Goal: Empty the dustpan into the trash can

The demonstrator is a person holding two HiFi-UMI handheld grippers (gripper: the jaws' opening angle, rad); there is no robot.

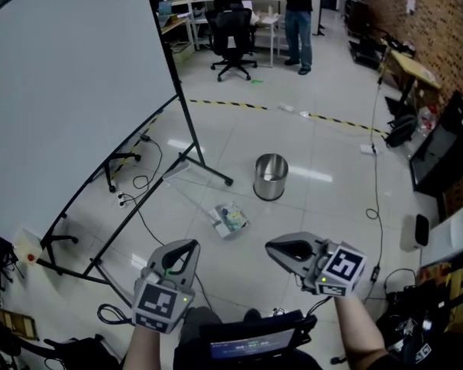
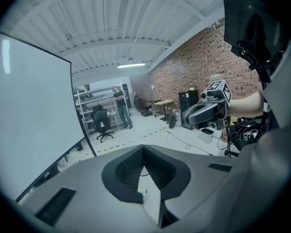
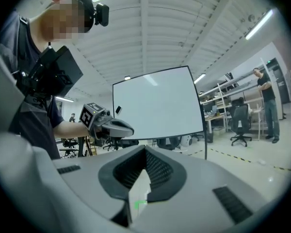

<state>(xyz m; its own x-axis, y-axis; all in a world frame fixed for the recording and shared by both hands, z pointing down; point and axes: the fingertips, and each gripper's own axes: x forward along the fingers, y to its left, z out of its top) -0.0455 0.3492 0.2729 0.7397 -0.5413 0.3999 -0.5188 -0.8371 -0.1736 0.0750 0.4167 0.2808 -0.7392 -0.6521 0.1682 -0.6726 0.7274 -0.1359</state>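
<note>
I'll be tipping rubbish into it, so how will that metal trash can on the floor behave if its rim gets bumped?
The trash can looks like thin, shiny sheet metal, so it is probably light for its size. It stands upright and free on the glossy floor, so a low nudge would likely make it slide. A knock at the rim might tip it, and then it could roll.

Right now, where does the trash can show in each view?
Head view: the trash can stands upright, slightly right of centre.
Left gripper view: not in it.
Right gripper view: not in it.
Shared landmark: the black office chair in the background, seen in all three.
</note>
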